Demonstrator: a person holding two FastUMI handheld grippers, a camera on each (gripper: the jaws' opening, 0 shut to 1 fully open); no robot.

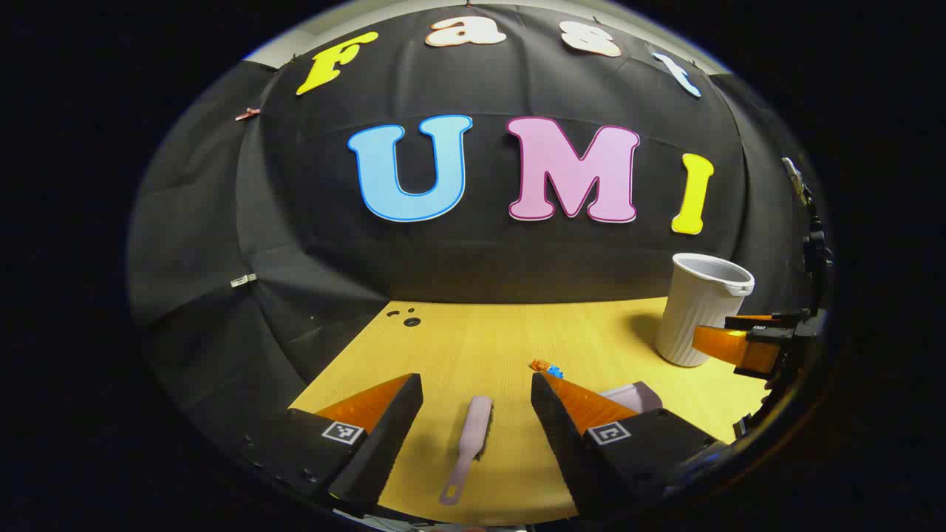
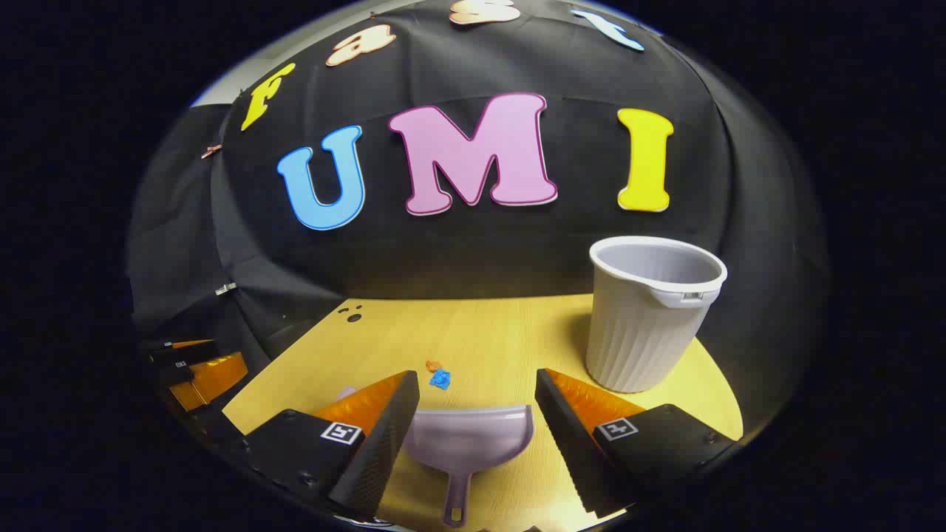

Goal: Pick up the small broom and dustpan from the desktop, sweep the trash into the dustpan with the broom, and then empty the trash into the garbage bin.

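I have both sets of jaws spread wide and holding nothing. The left gripper [image 1: 477,391] hangs over the small broom [image 1: 470,443], which lies flat on the desktop [image 1: 473,332] between its fingers, handle end toward six o'clock. The right gripper [image 2: 477,388] straddles the dustpan [image 2: 473,440], pan mouth toward twelve, handle toward six.

To pick up cleanly, I judge I should lower each gripper straight down, keep each handle centred in the gap, and close on the handle, not on the bristles or the pan. A slanted descent could nudge either tool aside.

Beyond the dustpan's lip, at about eleven o'clock, sit two scraps of trash [image 2: 438,374], one orange and one blue. The garbage bin [image 2: 650,318] stands upright at about two o'clock, well apart from the trash.
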